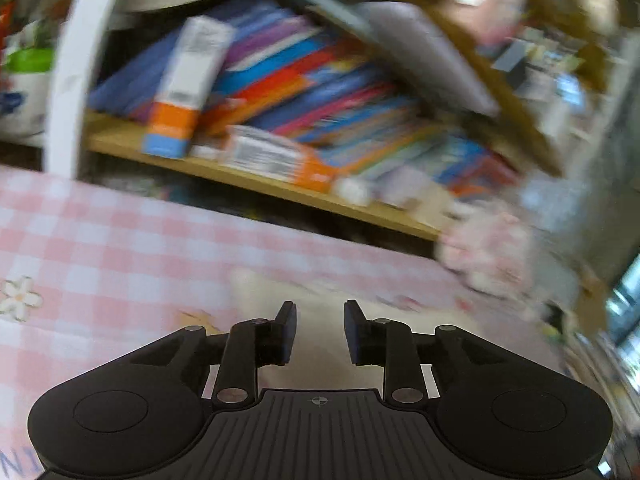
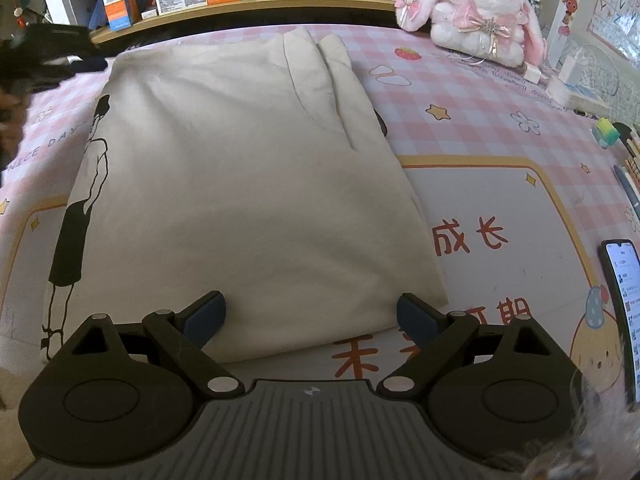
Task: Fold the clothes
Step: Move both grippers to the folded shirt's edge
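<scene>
On the pink checked table (image 2: 460, 92), the folded shirt (image 2: 248, 184) lies ahead of your right fingers (image 2: 312, 316), spread wide; left fingers (image 1: 320, 332), narrower, hold nothing. A snagged edge may undo the fold.

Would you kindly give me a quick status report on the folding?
Both grippers open, empty: left gripper, right gripper. Cream shirt folded flat on checked tablecloth. Phone off right, not in the way.
</scene>
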A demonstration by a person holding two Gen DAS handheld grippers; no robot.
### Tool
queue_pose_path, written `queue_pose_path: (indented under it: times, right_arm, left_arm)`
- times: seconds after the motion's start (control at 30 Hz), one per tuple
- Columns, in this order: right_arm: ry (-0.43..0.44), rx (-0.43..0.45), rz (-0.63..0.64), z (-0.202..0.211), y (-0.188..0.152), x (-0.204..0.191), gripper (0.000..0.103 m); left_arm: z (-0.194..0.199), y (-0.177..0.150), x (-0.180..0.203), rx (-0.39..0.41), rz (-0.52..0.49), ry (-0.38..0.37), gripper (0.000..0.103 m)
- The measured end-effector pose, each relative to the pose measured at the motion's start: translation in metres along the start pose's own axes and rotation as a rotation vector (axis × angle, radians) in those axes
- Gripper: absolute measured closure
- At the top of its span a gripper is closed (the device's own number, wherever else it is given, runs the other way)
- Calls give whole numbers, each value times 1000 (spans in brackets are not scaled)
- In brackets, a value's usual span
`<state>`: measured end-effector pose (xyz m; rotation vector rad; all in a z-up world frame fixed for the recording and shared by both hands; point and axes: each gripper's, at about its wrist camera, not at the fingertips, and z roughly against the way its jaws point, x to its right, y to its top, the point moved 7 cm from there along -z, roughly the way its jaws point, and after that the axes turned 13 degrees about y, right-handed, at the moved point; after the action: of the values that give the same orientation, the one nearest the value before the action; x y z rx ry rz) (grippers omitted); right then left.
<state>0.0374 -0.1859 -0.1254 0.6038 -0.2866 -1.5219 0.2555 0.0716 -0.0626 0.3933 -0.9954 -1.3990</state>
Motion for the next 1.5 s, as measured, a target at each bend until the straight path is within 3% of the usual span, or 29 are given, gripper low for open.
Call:
queue_pose_path:
  times: [0.17,0.23,0.33,0.5,0.67,0.9,1.07,1.23,1.5]
  right_arm:
    - [0,4,-1,0,1,0,10]
    - [3,7,-2,0,1,0,10]
    - [12,2,7,-1,4,0,10]
    - [50,31,47,5,13,1,11]
    - [110,86,66,16,24,11,11]
    - [174,122,70,28,27,34,12]
    - [202,119,58,36,19,54,12]
    - [263,103,-35,37,14,74,13]
    - [363,75,-191,39,7,106,45]
  left_arm:
    - [30,-33,26,-50,11,-89,76]
    - [39,-46,31,-64,-8,-63,76]
    - [48,-59,36,-73,-49,10,68]
    - [70,-74,41,-53,-30,104,64]
    - [90,-91,49,-36,-21,230,40]
    - [107,-113,85,-15,-96,356,27]
    - [112,-127,104,-15,-118,422,21]
    - [118,-142,117,-32,-111,452,18]
    - [127,-159,123,-52,-92,515,12]
